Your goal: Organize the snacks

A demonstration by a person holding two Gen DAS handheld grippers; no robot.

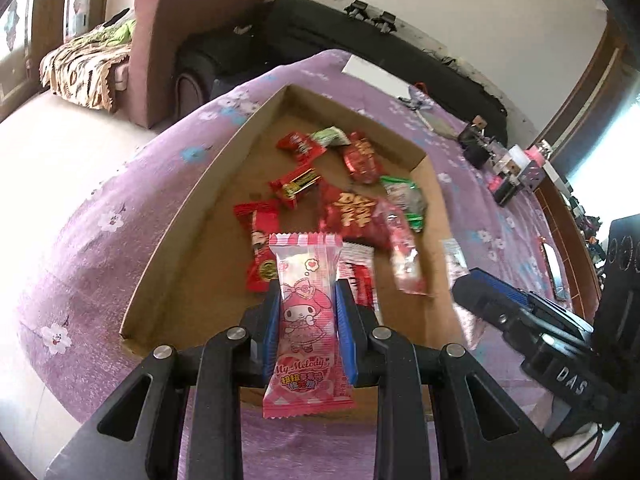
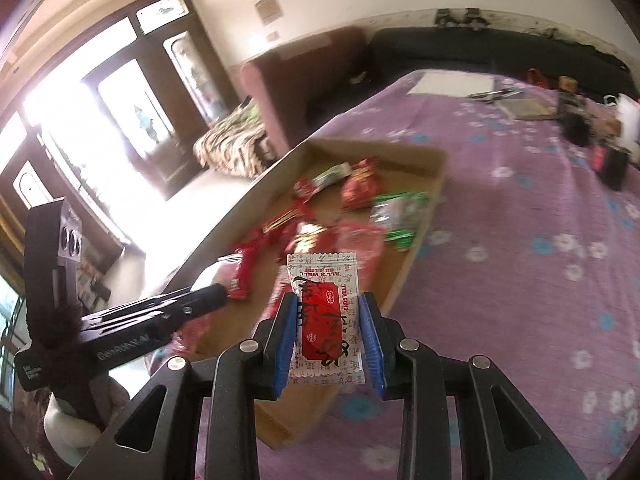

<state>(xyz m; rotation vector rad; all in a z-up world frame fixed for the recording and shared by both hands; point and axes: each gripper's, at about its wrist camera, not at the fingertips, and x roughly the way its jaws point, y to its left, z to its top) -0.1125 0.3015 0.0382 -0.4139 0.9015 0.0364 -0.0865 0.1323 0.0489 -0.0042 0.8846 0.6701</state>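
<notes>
My left gripper (image 1: 306,300) is shut on a pink My Melody snack packet (image 1: 306,320), held upright above the near end of a shallow cardboard tray (image 1: 192,200). Several red and green snack packets (image 1: 352,212) lie inside the tray. My right gripper (image 2: 328,316) is shut on a white and red snack packet (image 2: 326,320), over the tray's near right corner (image 2: 400,280). The same pile of packets (image 2: 352,236) shows blurred in the right wrist view. The right gripper's body (image 1: 520,312) reaches in from the right in the left wrist view; the left gripper's body (image 2: 140,320) sits to the left in the right wrist view.
The tray lies on a purple flowered cloth (image 1: 80,248) over a table. A small clear packet (image 1: 454,258) lies on the cloth right of the tray. White paper (image 2: 452,82), pens and small dark items (image 1: 500,164) crowd the far right. A sofa (image 1: 172,40) stands beyond.
</notes>
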